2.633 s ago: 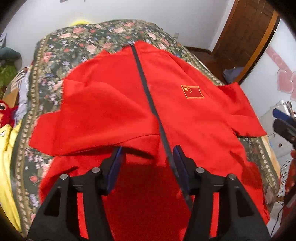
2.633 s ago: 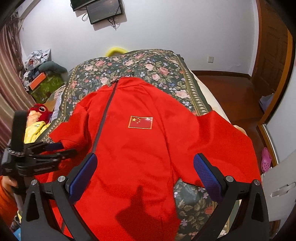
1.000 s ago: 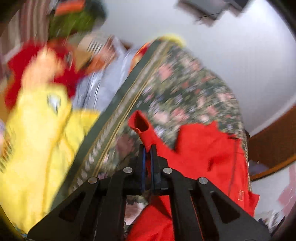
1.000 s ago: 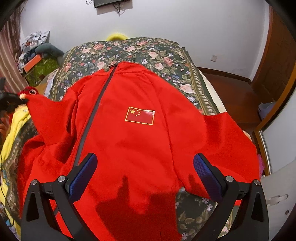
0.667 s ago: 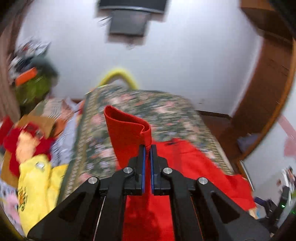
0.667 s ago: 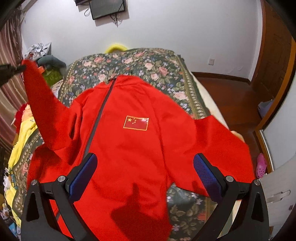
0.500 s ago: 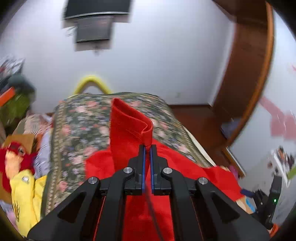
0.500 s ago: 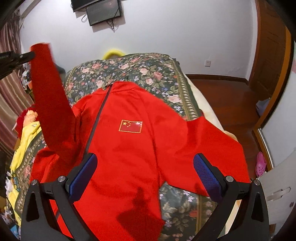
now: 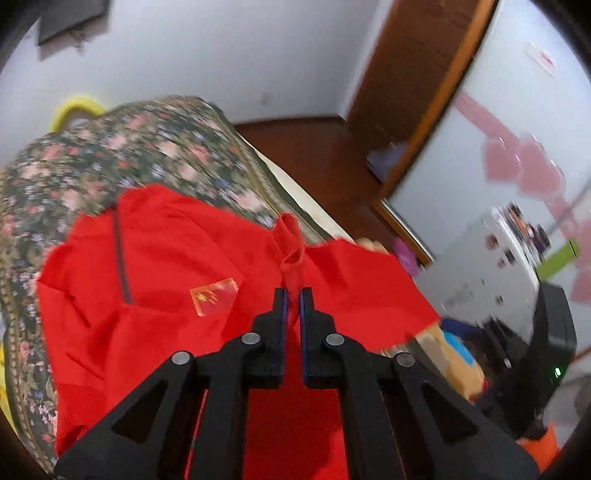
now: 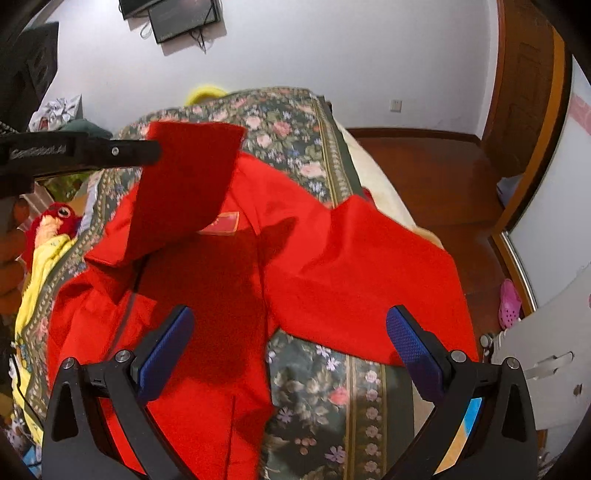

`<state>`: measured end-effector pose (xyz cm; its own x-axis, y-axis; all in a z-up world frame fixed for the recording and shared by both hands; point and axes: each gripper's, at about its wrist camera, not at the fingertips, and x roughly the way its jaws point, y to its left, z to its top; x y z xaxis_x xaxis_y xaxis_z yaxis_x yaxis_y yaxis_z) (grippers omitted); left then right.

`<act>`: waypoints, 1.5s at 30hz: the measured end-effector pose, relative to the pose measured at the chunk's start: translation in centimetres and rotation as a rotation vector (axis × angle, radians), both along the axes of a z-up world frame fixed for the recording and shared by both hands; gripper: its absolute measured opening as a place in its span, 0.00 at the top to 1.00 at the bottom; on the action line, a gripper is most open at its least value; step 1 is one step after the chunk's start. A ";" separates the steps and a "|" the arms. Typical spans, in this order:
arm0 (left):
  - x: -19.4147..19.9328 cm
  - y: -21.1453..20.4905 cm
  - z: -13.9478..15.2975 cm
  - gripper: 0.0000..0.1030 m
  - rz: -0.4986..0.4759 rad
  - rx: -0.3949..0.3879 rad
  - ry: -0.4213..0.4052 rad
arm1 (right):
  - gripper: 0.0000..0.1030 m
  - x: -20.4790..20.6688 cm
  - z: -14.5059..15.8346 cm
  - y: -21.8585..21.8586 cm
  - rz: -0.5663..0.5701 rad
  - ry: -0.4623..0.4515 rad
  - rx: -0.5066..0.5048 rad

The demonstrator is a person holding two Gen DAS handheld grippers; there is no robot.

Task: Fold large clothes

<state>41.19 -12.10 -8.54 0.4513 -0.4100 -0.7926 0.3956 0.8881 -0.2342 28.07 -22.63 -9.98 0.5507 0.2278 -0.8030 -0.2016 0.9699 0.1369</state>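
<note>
A large red jacket [image 10: 332, 251] with a dark zip and a flag patch [image 9: 213, 296] lies face up on the flowered bedspread [image 10: 295, 122]. My left gripper [image 9: 291, 295] is shut on the cuff of the jacket's left sleeve [image 9: 291, 254]. It holds the sleeve [image 10: 184, 177] lifted over the jacket's chest; the gripper shows in the right wrist view [image 10: 110, 151]. My right gripper [image 10: 290, 332] is open and empty above the jacket's lower part. The other sleeve [image 10: 388, 277] lies spread toward the bed's right edge.
A yellow garment and a red plush toy [image 10: 55, 218] lie at the bed's left side. A wooden floor [image 10: 443, 177] and door lie to the right. A white cabinet [image 10: 546, 369] stands at the near right. A screen [image 10: 181, 18] hangs on the far wall.
My left gripper has closed on the left sleeve's cuff, lifted it up from the bed's left side and swung it rightward over the jacket's chest. My right gripper has stayed open, hovering.
</note>
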 end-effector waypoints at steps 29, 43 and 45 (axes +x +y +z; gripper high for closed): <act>-9.3 30.4 -14.2 0.44 0.434 0.249 0.159 | 0.36 2.0 -9.3 2.0 -0.095 0.328 0.310; -4.5 28.8 -17.4 0.43 0.622 0.230 0.122 | 0.88 2.2 -7.1 2.7 -0.083 0.235 0.191; -3.9 28.8 -17.1 0.43 0.635 0.228 0.114 | 0.89 2.1 -5.5 3.1 -0.066 0.187 0.165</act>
